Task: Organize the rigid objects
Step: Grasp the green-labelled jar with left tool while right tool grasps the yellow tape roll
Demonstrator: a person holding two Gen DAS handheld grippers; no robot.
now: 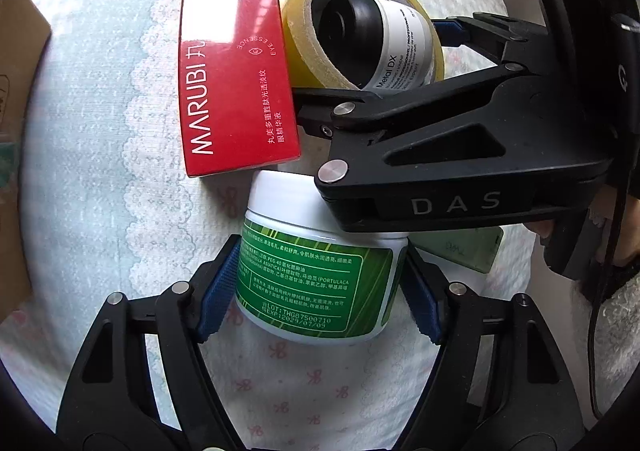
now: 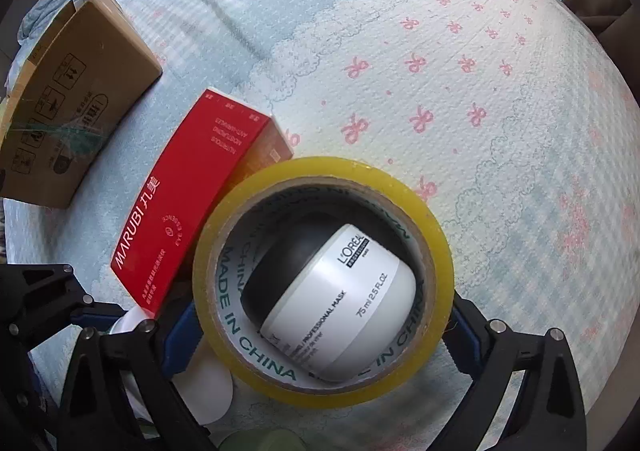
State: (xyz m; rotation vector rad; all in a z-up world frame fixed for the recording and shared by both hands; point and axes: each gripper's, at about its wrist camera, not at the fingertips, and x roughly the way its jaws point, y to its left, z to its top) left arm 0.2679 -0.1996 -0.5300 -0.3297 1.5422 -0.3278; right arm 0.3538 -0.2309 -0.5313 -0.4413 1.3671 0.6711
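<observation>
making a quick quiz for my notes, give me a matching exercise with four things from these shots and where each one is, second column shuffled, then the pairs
Things:
1. white jar with green label
2. L'Oreal jar
3. red Marubi box
4. cardboard box

Places:
A. inside the ring of the yellow tape roll
B. at the far left edge of the patterned cloth
C. between the fingers of the left gripper
D. flat on the cloth, against the tape roll's left side

Pairs: 1-C, 2-A, 3-D, 4-B
</observation>
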